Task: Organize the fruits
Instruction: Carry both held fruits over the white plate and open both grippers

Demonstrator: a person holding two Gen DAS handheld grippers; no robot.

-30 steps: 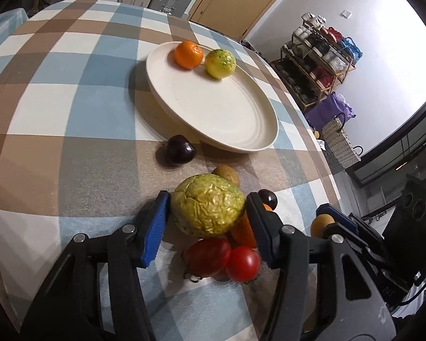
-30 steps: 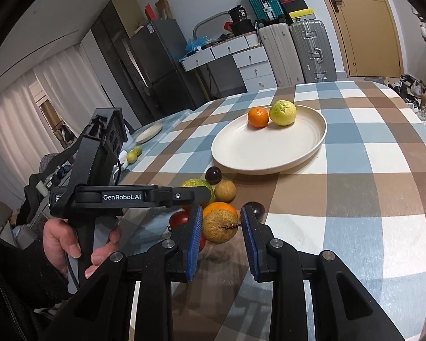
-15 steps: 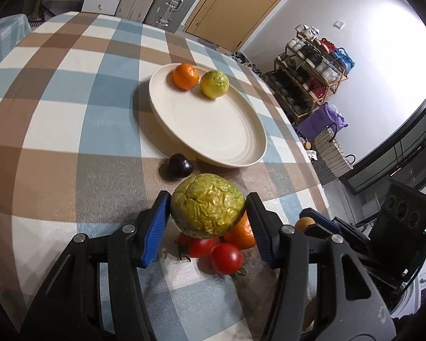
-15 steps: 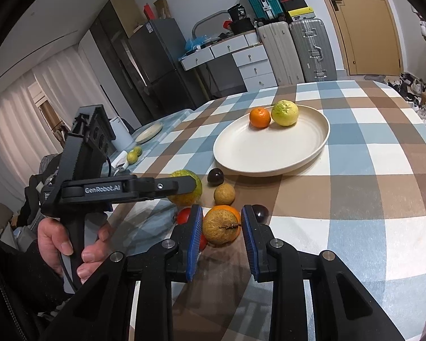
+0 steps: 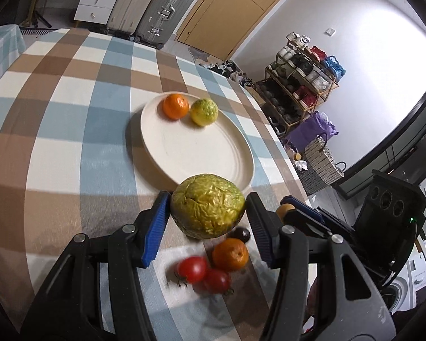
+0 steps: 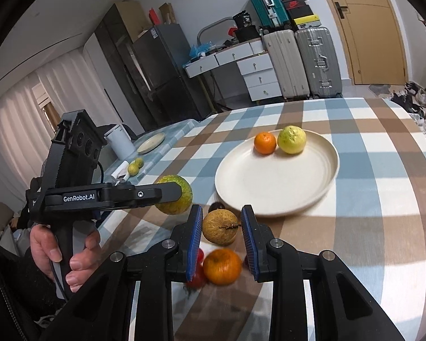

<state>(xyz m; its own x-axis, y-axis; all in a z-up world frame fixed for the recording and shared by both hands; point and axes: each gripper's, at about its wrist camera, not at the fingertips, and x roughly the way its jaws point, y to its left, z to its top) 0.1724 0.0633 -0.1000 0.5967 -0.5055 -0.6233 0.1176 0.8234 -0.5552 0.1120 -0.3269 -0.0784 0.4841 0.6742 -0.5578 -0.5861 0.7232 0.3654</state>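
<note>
the left gripper (image 5: 208, 213), clenched on the wrinkled green fruit (image 5: 208, 209), hangs just below the plate (image 5: 241, 145) at frame centre.

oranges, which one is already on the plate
The orange at the plate's far side, touching the yellow-green fruit. The other orange sits on the tablecloth beside the tomatoes.

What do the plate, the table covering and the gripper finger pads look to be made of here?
Plate: probably glazed ceramic or melamine; cream, smooth, faint sheen, concentric rings.
Table covering: woven cloth, matte; blue, brown and white check, draping over the table edge.
Finger pads of the right gripper: likely rubber or soft plastic; blue with fine ridges, on black, hard-looking arms. The left gripper has the same pads.
</note>
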